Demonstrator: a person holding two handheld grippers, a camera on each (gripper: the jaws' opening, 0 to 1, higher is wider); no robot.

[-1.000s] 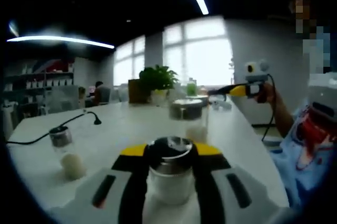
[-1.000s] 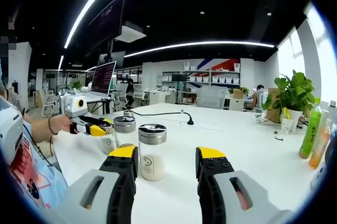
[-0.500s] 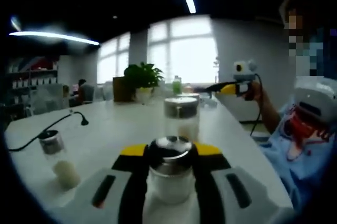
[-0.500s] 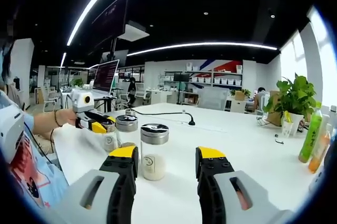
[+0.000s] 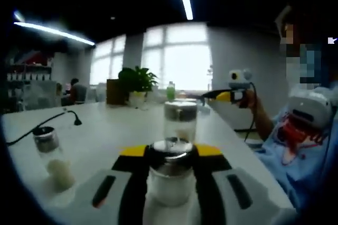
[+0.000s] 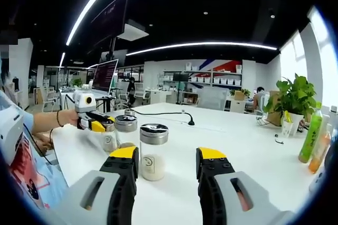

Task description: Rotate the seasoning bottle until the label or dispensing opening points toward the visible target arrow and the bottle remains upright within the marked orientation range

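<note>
Bottle [image 5: 170, 175] with metal cap, upright on the white bench [image 5: 105, 130], clamped between the left hand-held gripper [image 5: 170, 153] jaws. Right hand-held gripper [image 6: 168, 162] released, jaws apart, second capped jar [image 6: 152, 151] just beyond. Farther: third jar [image 5: 50, 156], black cable [image 5: 45, 127], potted plant [image 6: 293, 98], green drink bottles [image 6: 311, 132], shelves [image 6: 211, 80].

Left gripper [image 5: 170, 153]: grey moulded body, black jaws capped in yellow, a dark slot on each side, low in the left gripper view. Right gripper [image 6: 167, 161]: same grey, black and yellow build, lower centre of the right gripper view; at the right of the left gripper view, a black cable trails from it. Person's shirt [image 5: 306, 169]: light blue with red print.
</note>
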